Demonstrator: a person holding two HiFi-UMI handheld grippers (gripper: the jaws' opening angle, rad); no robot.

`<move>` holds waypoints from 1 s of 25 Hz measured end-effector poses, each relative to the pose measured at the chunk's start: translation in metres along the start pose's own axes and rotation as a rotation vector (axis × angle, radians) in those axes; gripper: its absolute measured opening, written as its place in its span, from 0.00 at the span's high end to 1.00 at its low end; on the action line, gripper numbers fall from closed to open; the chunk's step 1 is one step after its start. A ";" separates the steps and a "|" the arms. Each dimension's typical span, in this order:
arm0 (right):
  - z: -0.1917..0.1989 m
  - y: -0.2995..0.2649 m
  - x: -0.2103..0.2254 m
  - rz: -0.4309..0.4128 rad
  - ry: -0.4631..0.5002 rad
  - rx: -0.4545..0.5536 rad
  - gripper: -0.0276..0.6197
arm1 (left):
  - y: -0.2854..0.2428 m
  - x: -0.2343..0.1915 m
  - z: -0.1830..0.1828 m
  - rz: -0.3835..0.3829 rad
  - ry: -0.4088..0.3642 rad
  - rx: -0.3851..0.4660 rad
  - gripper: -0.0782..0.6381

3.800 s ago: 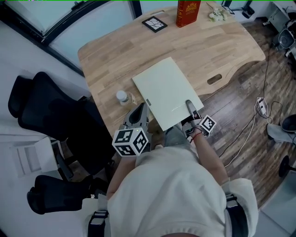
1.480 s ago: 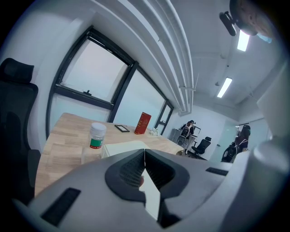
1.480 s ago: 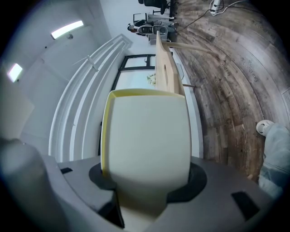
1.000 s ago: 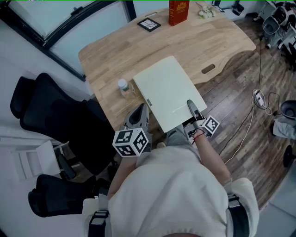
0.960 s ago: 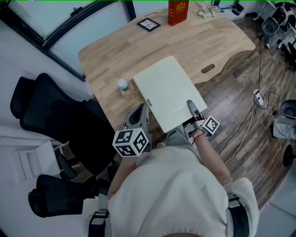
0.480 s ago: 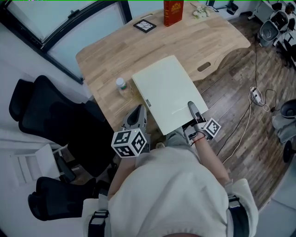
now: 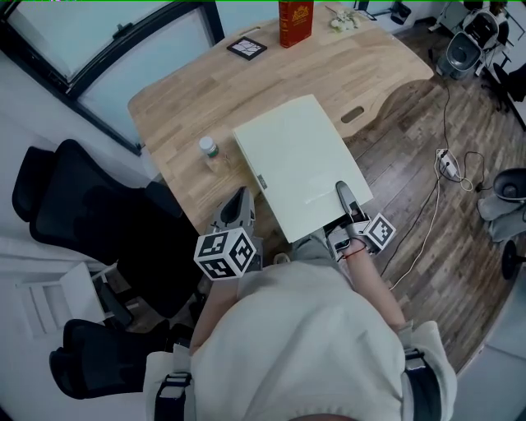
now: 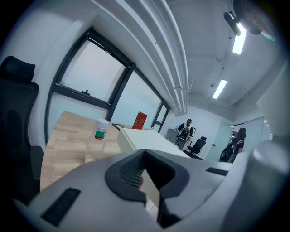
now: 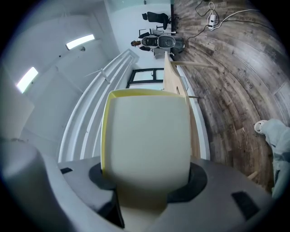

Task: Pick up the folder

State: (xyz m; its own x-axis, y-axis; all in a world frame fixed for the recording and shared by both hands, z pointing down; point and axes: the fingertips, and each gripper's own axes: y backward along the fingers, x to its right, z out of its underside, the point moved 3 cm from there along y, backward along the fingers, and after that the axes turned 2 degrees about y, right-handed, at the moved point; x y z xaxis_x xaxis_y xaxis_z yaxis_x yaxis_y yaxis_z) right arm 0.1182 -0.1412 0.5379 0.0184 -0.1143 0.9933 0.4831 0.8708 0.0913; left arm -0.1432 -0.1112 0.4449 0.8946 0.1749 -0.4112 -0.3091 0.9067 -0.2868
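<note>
The folder (image 7: 297,160) is a pale cream box file with a yellow-edged side, and its near end overhangs the wooden table's (image 7: 189,99) front edge. My right gripper (image 7: 343,196) is shut on its near right corner, one jaw lying on top of the cover. In the right gripper view the folder (image 9: 147,131) fills the space between the jaws of my right gripper (image 9: 148,180). My left gripper (image 7: 238,201) hangs left of the folder, near the table edge, touching nothing. Its jaws meet in the left gripper view (image 8: 144,156), with the folder (image 8: 152,138) ahead.
A small clear bottle (image 7: 208,149) with a white cap stands left of the folder. A red box (image 7: 295,21), a black framed tile (image 7: 246,48) and white flowers (image 7: 345,18) sit at the table's far edge. A black chair (image 7: 74,205) is at left, cables (image 7: 444,160) on the floor right.
My right gripper has risen a little and drifted right with the folder still in its grip. The left gripper has kept still.
</note>
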 end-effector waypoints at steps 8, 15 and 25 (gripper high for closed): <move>0.004 0.020 -0.019 -0.027 -0.011 0.033 0.53 | 0.007 0.004 0.003 0.014 -0.015 0.001 0.86; 0.004 0.027 -0.028 -0.036 -0.014 0.054 0.53 | 0.009 0.000 0.003 0.015 -0.012 0.003 0.86; 0.005 0.027 -0.034 -0.044 -0.004 0.051 0.53 | 0.008 -0.001 0.003 0.020 -0.007 0.000 0.86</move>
State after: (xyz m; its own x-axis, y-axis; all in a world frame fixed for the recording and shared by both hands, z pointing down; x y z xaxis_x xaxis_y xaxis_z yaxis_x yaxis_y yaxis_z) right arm 0.1267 -0.1113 0.5074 -0.0054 -0.1511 0.9885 0.4384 0.8881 0.1382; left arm -0.1455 -0.1028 0.4459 0.8905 0.1954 -0.4108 -0.3268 0.9029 -0.2791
